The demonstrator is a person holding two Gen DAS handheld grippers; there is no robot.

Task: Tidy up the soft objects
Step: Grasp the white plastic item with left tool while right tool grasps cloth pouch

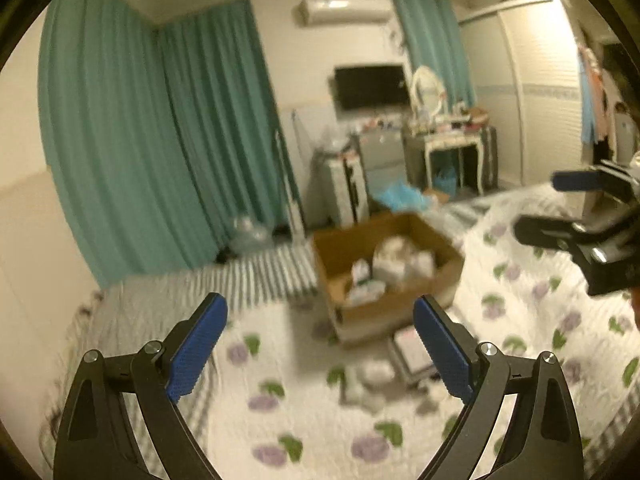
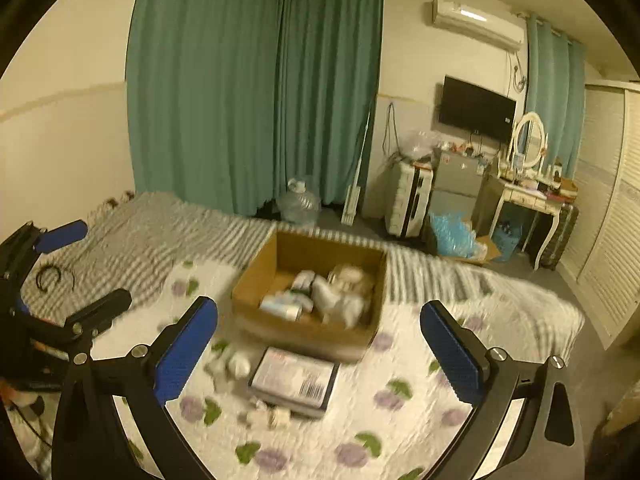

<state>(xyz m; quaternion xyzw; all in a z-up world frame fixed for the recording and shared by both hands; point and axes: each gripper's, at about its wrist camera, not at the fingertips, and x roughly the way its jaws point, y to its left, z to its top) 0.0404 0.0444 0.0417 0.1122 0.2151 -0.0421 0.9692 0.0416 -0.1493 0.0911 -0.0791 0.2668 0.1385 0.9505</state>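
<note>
An open cardboard box (image 1: 400, 314) (image 2: 304, 334) stands on the bed's floral quilt (image 2: 400, 432). Inside it lie a pale plush toy (image 1: 394, 252) (image 2: 350, 280) and white soft packs (image 1: 368, 292) (image 2: 284, 304). In front of the box lie a flat printed carton (image 2: 294, 380) (image 1: 412, 350) and small white crumpled items (image 2: 236, 364) (image 1: 372, 376). My left gripper (image 1: 320, 300) (image 2: 104, 263) is open and empty, hovering short of the box. My right gripper (image 2: 320, 304) (image 1: 538, 204) is open and empty too, above the carton. Both views are motion-blurred.
A grey striped sheet (image 2: 132, 240) covers the bed's far side, with a black loop (image 2: 50, 276) on it. Beyond the bed stand a water jug (image 2: 300, 202), a white suitcase (image 2: 408, 200), a blue bag (image 2: 452, 236) and a dressing table (image 2: 528, 196). Teal curtains (image 2: 248, 92) hang behind.
</note>
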